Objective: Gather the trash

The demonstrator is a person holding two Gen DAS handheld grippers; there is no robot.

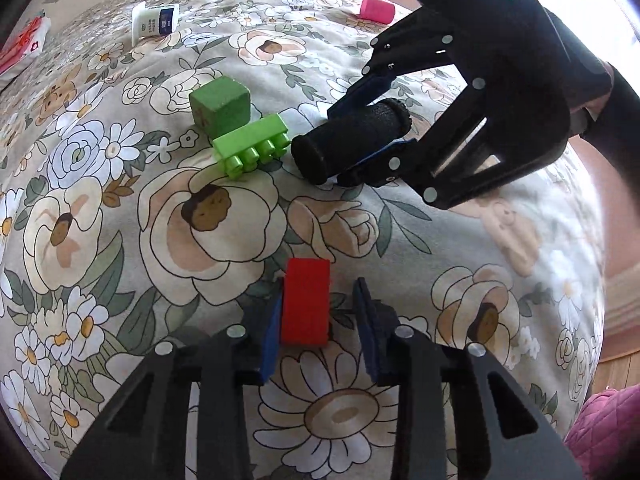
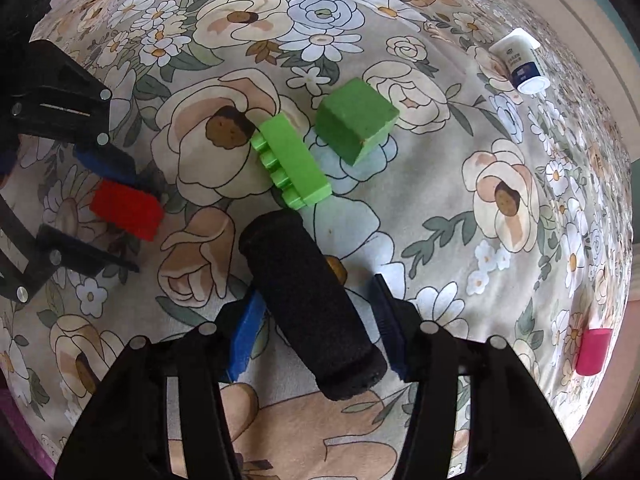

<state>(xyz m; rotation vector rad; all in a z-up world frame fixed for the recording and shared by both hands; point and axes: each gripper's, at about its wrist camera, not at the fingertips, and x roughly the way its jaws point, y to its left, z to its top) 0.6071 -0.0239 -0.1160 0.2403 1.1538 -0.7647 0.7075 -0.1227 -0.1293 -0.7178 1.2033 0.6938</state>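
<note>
From the left wrist, the left gripper (image 1: 320, 320) straddled the red block (image 1: 306, 302) on the floral cloth (image 1: 120, 220); its left pad touched the block, the right pad stood off, so nothing was clamped, the block's long axis running along the fingers. From the right wrist, the right gripper (image 2: 316, 320) bracketed the black foam cylinder (image 2: 310, 304), lying lengthwise and slightly askew between unclenched pads, the green brick (image 2: 294, 160) just beyond its far end

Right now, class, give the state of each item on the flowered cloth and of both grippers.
Red block: lying flat.
Black foam roll: on its side.
Green studded brick: tipped, studs sideways.
White bottle: lying down.
Left gripper: open around red block.
Right gripper: open around black foam roll.
</note>
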